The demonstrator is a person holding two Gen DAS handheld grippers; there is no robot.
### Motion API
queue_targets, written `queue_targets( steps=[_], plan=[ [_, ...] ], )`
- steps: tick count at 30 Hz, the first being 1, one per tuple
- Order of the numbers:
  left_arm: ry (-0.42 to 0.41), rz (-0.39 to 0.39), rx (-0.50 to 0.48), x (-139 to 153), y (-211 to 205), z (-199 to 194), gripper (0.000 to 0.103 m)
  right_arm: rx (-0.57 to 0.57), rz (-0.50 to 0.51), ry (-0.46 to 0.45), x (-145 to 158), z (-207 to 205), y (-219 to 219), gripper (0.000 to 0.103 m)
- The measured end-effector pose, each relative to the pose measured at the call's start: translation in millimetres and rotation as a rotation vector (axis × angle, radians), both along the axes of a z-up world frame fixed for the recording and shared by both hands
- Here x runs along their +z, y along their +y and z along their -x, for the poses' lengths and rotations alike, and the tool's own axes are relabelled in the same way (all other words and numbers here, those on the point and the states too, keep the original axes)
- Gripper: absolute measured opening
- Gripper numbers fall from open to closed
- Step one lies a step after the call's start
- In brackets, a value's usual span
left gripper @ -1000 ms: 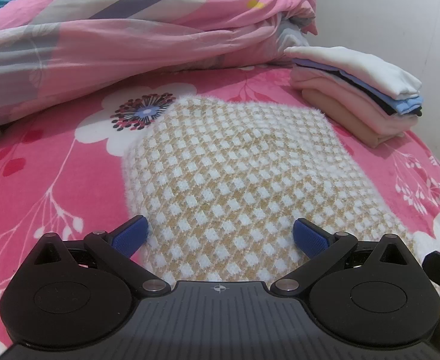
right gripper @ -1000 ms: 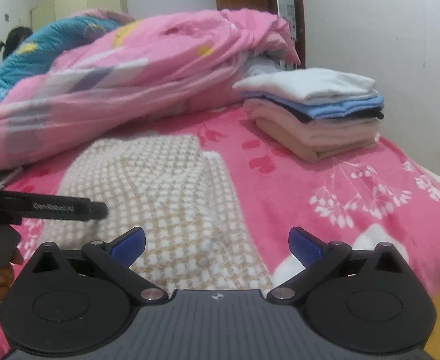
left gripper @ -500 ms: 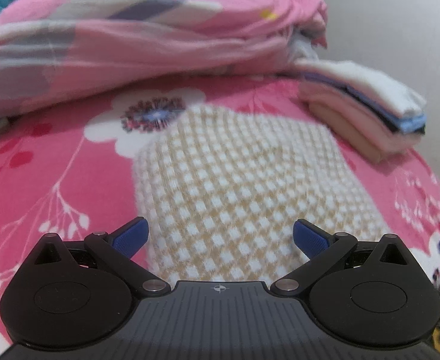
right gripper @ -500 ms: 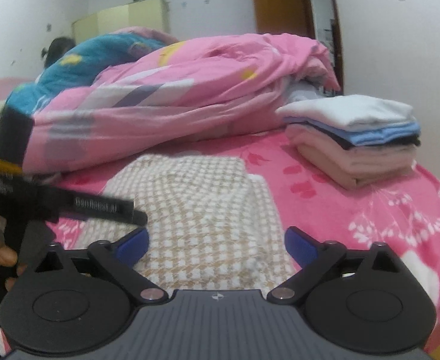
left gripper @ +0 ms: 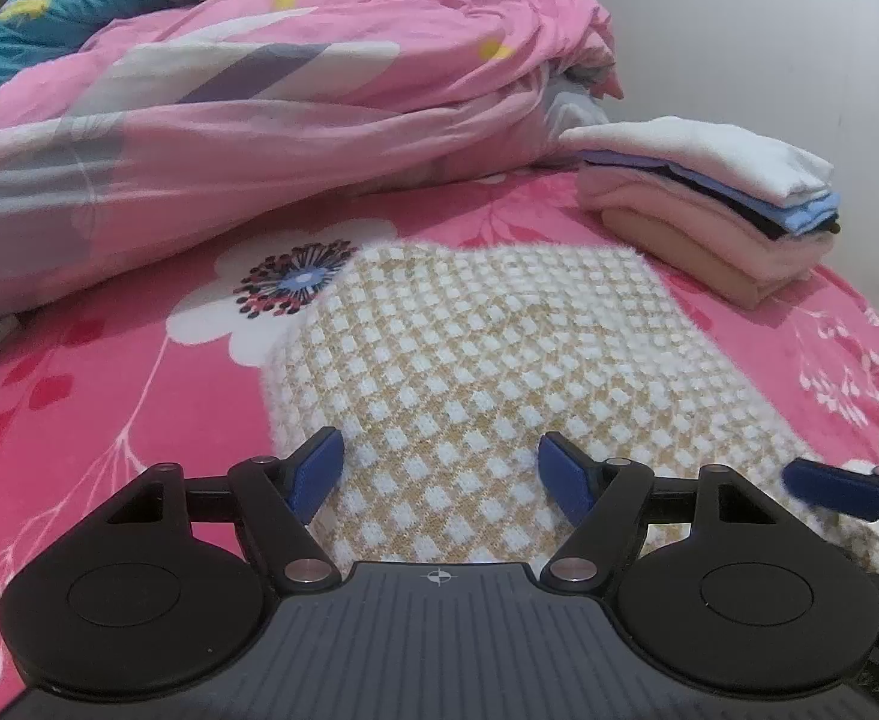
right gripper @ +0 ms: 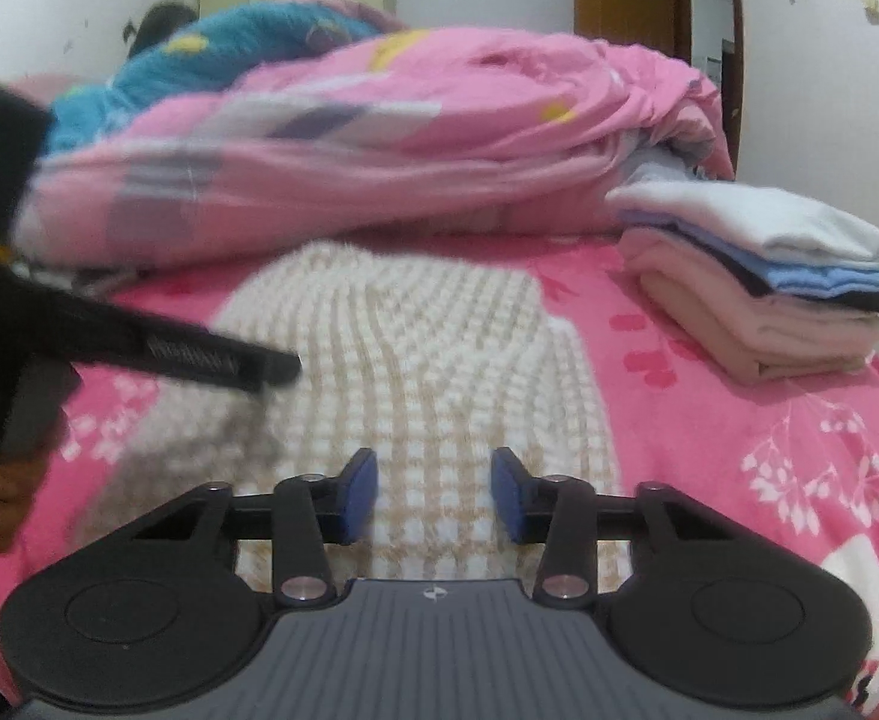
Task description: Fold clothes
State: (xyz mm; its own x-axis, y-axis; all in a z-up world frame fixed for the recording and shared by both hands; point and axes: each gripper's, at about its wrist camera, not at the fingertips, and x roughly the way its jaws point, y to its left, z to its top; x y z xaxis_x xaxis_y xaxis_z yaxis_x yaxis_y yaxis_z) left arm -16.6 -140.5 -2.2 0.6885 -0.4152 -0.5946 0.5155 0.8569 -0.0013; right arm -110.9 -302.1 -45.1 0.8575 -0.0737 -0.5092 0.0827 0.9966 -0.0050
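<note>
Jaws of both the left gripper (left gripper: pixel 442 471) and right gripper (right gripper: pixel 433 495), wide a second ago, are closing over the sweater (left gripper: pixel 487 372), not yet gripped. Near hem on the bed (left gripper: pixel 109 396) is about to be pinched for folding.

Even indoor light, soft shadows; fisheye bending at edges.
My right view is motion-blurred; my left view stays mostly sharp.

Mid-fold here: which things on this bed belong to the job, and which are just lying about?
In the job:
- tan-and-white checked knit sweater
- left gripper, jaws closing over its near edge
- right gripper, jaws closing
- stack of folded clothes

Lying about:
- rumpled pink quilt
- pink floral bedsheet
</note>
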Motion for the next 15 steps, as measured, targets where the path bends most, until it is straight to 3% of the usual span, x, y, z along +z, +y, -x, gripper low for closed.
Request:
queue_targets(
  steps=[3, 10, 13, 15],
  plan=[
    [-0.017, -0.022, -0.012, -3.0, -2.8, 0.9, 0.072, 0.018, 0.009, 0.015, -8.4, -3.6, -1.7, 0.043],
    [-0.005, 0.010, -0.034, -2.3, 4.3, -1.9, 0.073, 0.038, -0.009, 0.053, -1.9, -8.0, -5.5, 0.043],
    [0.008, 0.030, -0.045, -1.9, 8.9, -4.0, 0.073, 0.011, -0.023, 0.035, 13.3, -3.9, -7.0, 0.029],
    [0.003, 0.030, -0.050, -2.4, 8.8, -3.5, 0.074, -0.017, -0.020, 0.007, 20.0, 1.8, -8.0, 0.029]
  ],
)
